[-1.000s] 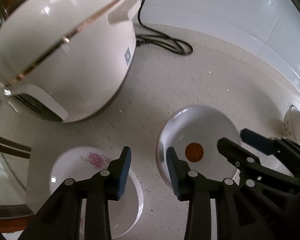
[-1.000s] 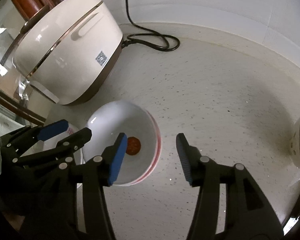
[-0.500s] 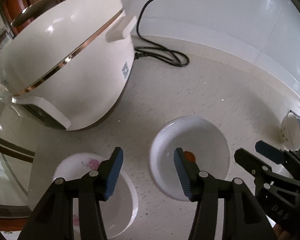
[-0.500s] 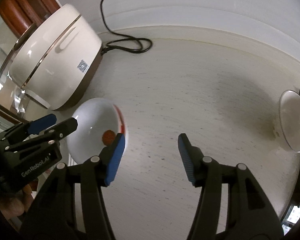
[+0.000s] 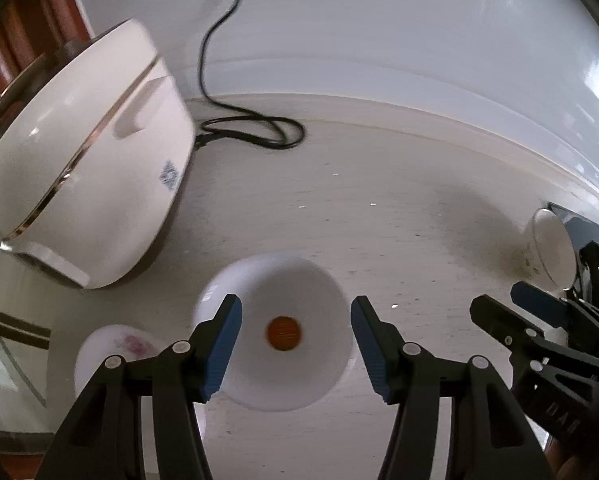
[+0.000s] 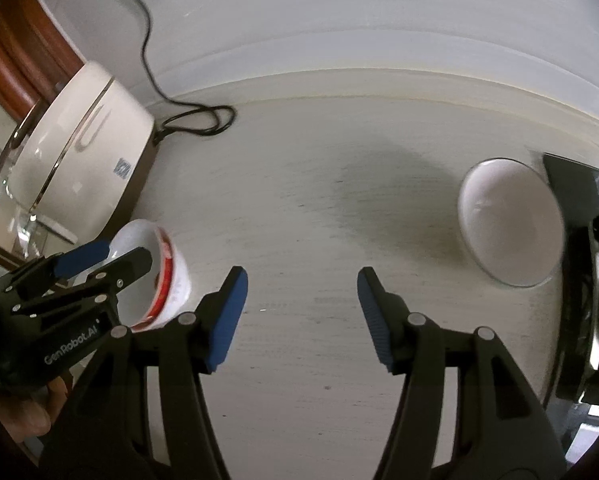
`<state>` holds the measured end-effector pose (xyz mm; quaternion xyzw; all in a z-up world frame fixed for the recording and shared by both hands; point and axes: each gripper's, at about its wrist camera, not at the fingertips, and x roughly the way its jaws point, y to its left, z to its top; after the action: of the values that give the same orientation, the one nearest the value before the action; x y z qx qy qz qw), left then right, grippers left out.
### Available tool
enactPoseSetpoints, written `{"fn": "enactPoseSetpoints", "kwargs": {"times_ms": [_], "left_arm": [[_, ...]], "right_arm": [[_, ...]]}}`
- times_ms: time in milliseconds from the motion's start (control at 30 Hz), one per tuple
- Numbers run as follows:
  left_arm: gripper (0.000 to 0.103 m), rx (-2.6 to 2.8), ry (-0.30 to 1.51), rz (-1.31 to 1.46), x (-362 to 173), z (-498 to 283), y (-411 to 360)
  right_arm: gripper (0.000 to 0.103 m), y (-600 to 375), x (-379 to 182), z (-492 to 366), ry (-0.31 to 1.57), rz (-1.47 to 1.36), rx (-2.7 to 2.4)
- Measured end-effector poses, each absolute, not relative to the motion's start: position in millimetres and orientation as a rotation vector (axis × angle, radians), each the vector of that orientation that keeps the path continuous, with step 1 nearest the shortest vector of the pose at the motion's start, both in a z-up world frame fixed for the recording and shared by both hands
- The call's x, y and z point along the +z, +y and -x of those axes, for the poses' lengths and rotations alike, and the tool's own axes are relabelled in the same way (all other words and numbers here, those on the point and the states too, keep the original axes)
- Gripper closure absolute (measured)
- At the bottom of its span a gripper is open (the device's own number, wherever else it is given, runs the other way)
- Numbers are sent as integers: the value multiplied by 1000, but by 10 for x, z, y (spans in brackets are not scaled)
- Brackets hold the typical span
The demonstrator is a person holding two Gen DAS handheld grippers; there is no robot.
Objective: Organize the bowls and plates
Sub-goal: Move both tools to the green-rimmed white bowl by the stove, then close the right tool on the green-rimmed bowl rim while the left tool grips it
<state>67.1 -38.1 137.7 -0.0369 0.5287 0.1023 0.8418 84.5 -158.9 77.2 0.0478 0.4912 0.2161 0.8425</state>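
**Both grippers spread above counter, bowls untouched**

Far left: white rice cooker [image 5: 79,184], black cord [image 5: 251,136] looped behind it. Near left: small floral bowl [image 5: 111,356] on the speckled counter [image 5: 379,232], just beside the white bowl with orange centre [image 5: 283,332]. Left gripper [image 5: 295,340] hovers tilted down over that bowl, jaws wide apart, framing it, touching nothing. Right gripper [image 6: 299,312] pitched down over bare counter, jaws spread, empty. Far right: another white bowl [image 6: 507,228] next to a dark appliance [image 6: 579,188], well apart from both grippers
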Motion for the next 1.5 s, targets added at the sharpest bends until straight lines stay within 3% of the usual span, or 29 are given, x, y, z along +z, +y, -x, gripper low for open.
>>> {"fn": "enactPoseSetpoints", "kwargs": {"times_ms": [700, 1100, 1500], "left_arm": [[43, -7, 1160, 32, 1275, -1295, -1346], [43, -249, 1199, 147, 1108, -1723, -1886], [44, -301, 1308, 141, 743, -1913, -2316]], "right_arm": [[41, -2792, 726, -1299, 1015, -274, 227], [41, -3218, 531, -1520, 1048, -302, 143], [74, -3232, 250, -1616, 1115, -297, 168]]}}
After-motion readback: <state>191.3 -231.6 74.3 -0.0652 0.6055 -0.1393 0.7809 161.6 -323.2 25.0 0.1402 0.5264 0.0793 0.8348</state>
